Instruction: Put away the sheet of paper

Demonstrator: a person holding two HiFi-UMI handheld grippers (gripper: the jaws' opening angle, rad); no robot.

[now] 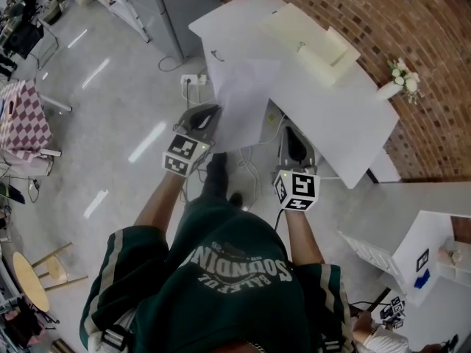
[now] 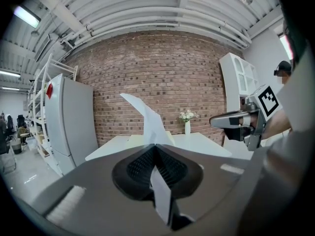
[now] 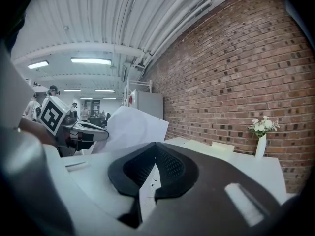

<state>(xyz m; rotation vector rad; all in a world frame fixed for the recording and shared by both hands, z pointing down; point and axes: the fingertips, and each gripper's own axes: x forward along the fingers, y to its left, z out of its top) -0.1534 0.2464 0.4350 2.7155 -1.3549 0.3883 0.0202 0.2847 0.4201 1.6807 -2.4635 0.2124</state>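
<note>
Left tool (image 1: 212, 113) is clenched on the sheet of paper (image 1: 243, 98). In the left gripper view I see the jaws of the left tool (image 2: 156, 145) pressed together at the tips, and the sheet of paper (image 2: 153, 124) sticks up from between them, bent and twisted. It's gripped at its near edge; the rest stands free in the air, in front of and partly over the near corner of the white counter (image 1: 346, 109). I can't tell whether the far edge touches the counter. Right tool (image 1: 289, 131) is just beside it, apart from the sheet. In the right gripper view, the right tool (image 3: 156, 144) has its jaws closed tip to tip with nothing in the pinch, and the sheet (image 3: 133, 127) shows off to its left. On the counter there's a cream box (image 1: 309, 39) and a vase (image 1: 390, 88) by the brick wall (image 1: 412, 20).
</note>
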